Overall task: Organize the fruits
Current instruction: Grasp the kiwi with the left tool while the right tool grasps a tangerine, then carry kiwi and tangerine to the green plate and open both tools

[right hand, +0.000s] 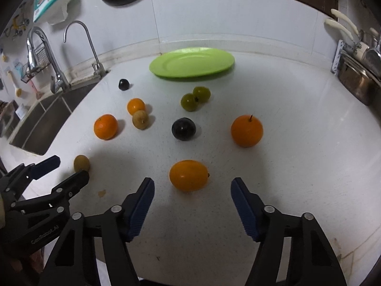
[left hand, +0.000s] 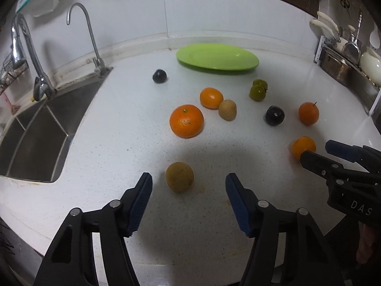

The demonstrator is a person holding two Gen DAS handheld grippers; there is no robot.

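An empty green plate (left hand: pixel 217 58) (right hand: pixel 191 62) sits at the back of the white counter. Several fruits lie loose in front of it: oranges, two kiwis, two dark plums, two green plums. My left gripper (left hand: pixel 188 181) is open, just short of a brown kiwi (left hand: pixel 179 177) that lies between its fingertips. My right gripper (right hand: pixel 192 186) is open, just short of an oval orange (right hand: pixel 188 175) (left hand: pixel 303 147). Each gripper shows in the other's view: the right (left hand: pixel 316 151), the left (right hand: pixel 69 168).
A steel sink (left hand: pixel 35 133) with two taps (left hand: pixel 83 35) lies at the left. A metal rack with utensils (left hand: pixel 347 57) stands at the right. The large orange (left hand: pixel 186 120), a dark plum (right hand: pixel 183 128) and a stemmed orange (right hand: pixel 247 131) lie mid-counter.
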